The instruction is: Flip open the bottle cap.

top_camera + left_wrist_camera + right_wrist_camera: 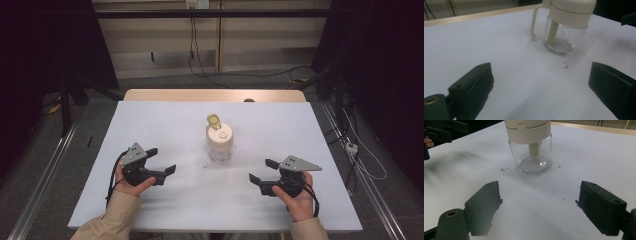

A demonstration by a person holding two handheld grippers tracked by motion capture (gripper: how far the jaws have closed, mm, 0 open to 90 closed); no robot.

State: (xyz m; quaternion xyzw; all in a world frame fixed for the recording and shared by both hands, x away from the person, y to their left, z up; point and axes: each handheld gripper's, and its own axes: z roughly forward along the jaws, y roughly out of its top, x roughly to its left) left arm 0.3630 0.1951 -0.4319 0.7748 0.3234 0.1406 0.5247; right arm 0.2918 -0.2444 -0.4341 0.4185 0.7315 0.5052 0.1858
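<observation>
Beige sleeves (117, 212), black tongs (162, 161), grey triangular plates (299, 163), seemingly brass-ringed screw holes (431, 100)

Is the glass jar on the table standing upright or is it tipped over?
Upright. The glass jar stands on its base on the white table, its cream lid on top, the handle at its side.

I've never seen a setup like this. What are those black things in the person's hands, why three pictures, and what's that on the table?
There is no robot arm here: a person holds a hand-held claw in each hand, the left claw and the right claw. One picture looks down from above the table; each of the other two comes from a camera riding on a claw, looking out between its two black jaws. On the white table stands a clear glass jar with a cream lid and handle, with a few dark specks beside it. Both claws are open, point at the jar and hold nothing.
</observation>
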